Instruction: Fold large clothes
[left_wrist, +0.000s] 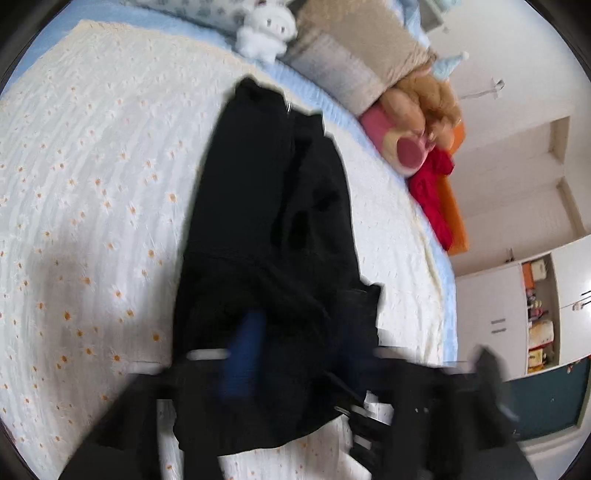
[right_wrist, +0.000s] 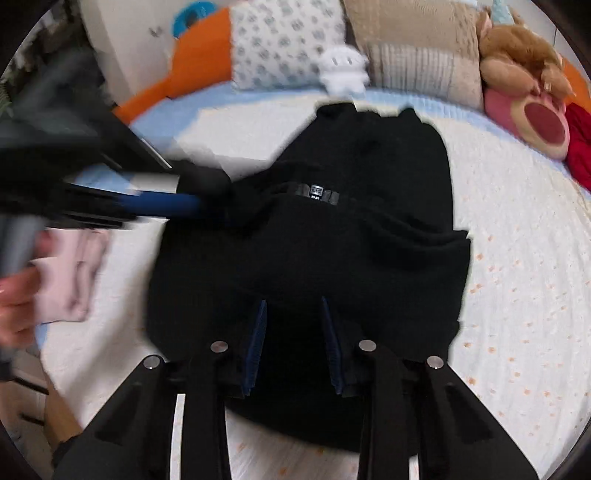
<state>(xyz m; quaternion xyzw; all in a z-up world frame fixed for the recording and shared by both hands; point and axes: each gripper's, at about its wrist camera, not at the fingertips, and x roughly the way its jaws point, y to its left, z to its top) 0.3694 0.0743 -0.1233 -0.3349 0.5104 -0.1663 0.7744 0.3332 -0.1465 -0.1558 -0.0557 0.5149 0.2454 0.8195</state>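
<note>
The right tongs (right_wrist: 291, 343) hang over the near hem of the black garment (right_wrist: 314, 240), their blue-padded jaws apart with only dark cloth showing in the gap; no pad presses on it, so nothing is gripped there. The left tongs (right_wrist: 195, 195) come in from the left side of the right view, and their tips sit against a bunched fold of the garment; motion blur hides whether they pinch it, though in their own view the jaws look spread (the blur there is heavy). The garment lies in the middle of the bed, partly folded, a soft heavy knit or fleece, thick at the doubled layers, with a small metal zip pull near its far collar. I judge the risks this way: limp cloth can slide out of a shallow bite, a lifted layer may drag the one beneath and undo the fold, and the crinkled white bedspread (right_wrist: 517, 258) with its orange flower dots could be caught together with the hem. A pale pink folded item (right_wrist: 70, 280) lies at the left edge. Beyond, pillows (right_wrist: 284, 40) and plush toys (right_wrist: 517, 48) line the headboard end.
</note>
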